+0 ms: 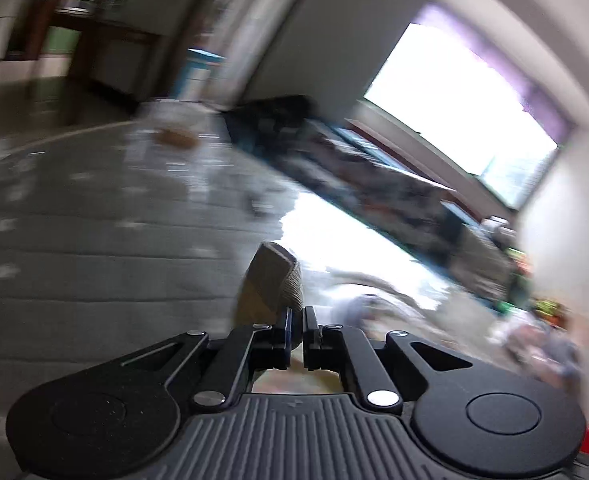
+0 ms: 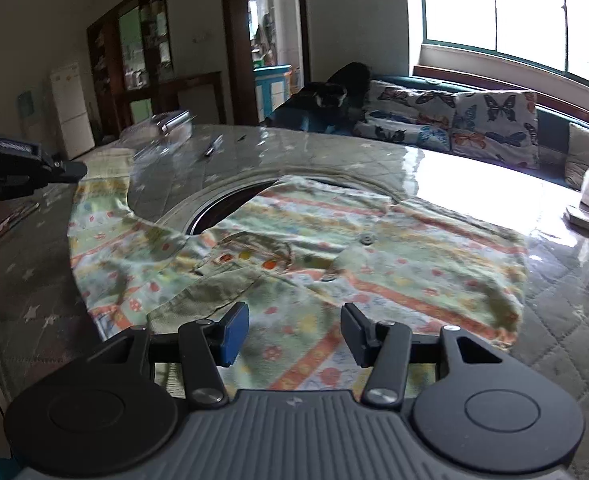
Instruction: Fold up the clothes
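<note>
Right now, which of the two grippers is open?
The right gripper, its jaws spread wide above the patterned shirt. The left gripper is shut on a fold of fabric.

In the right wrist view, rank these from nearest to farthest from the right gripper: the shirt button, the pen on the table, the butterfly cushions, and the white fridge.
From the right gripper:
1. Shirt button, just ahead, slightly right, on the patterned shirt.
2. Pen, farther up the table, ahead left.
3. Butterfly cushions, beyond the table's far edge, right.
4. White fridge, against the back wall, far left.
</note>
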### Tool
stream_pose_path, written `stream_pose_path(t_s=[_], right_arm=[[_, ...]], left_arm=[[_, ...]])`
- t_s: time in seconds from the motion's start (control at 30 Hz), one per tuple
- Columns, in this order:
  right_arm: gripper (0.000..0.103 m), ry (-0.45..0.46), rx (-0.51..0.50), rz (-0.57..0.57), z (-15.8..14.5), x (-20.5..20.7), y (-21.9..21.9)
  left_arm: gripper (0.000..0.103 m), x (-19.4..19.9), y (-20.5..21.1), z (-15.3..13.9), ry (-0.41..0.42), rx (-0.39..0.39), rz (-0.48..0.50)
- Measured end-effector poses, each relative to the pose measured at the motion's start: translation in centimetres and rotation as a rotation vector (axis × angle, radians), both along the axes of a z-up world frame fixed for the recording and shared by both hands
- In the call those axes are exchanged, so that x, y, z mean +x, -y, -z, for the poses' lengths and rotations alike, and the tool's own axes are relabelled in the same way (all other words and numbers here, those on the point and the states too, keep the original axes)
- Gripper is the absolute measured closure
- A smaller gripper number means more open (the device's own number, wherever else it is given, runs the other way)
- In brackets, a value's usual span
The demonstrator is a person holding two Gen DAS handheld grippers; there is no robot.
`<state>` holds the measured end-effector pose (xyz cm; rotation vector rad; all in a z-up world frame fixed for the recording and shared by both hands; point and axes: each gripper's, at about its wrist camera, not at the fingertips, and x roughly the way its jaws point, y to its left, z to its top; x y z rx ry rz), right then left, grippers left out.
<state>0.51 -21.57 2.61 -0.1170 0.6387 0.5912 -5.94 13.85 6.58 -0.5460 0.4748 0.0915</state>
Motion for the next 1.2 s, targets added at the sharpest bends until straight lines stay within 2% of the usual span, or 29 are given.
stream_pose_path(t_s=[0.17,0.3,0.4,0.47,0.63,0.7,0.77,0.83,1.0,1.07,1.1,1.13,1.17,1.2], right_arm=[[0.051,0.014,0.033,0.064,-0.6,0.1,2.4],[0.051,0.017,0.056,0.12,-0.8,0.0,4.2],[0.052,0.016,0.068,0.158,-0.8,-0.1,5.6],[0.052,0.009,0.08,0.182,-0.9,-0.1,6.5],[0.052,-0.031,0.101,0.213,-0.5,0.1,7.3],[0.052,-0.044,0.104,0.205,-0.3,0.1,7.1],[0.052,-0.062,0.109,0.187,0.0,0.1,6.5],[0.053,-0.078,0.111,0.167,0.2,0.2,5.8],[0.056,-0.11,0.098,0.127,1.1,0.9,3.9],[0.059,-0.126,0.087,0.119,1.5,1.2,3.2],[0.059,-0.129,0.082,0.116,1.7,1.2,2.9],[0.06,-0.132,0.078,0.112,1.8,1.2,2.7],[0.064,-0.135,0.074,0.108,2.0,1.3,2.4],[0.066,-0.139,0.071,0.105,2.1,1.3,2.2]], left_arm=[[0.098,1.3,6.2,-2.1,0.059,-0.059,0.245],[0.098,2.4,11.0,-2.2,0.074,-0.082,0.422],[0.098,3.0,14.2,-1.4,0.055,-0.091,0.538],[0.098,3.2,16.0,-0.6,0.029,-0.068,0.599],[0.095,3.6,17.8,2.2,-0.079,-0.038,0.68],[0.092,3.3,17.8,2.6,-0.093,-0.015,0.696],[0.085,3.0,17.3,2.6,-0.089,0.015,0.7],[0.067,2.8,16.3,2.4,-0.084,0.05,0.669],[0.047,2.9,12.6,2.4,-0.09,0.1,0.55],[0.036,3.0,11.4,2.6,-0.102,0.127,0.494],[0.025,3.1,10.8,2.7,-0.108,0.142,0.467],[0.02,3.1,10.5,2.8,-0.11,0.155,0.447],[0.017,3.2,10.1,2.9,-0.112,0.169,0.426],[0.008,3.2,9.8,3.0,-0.113,0.182,0.405]])
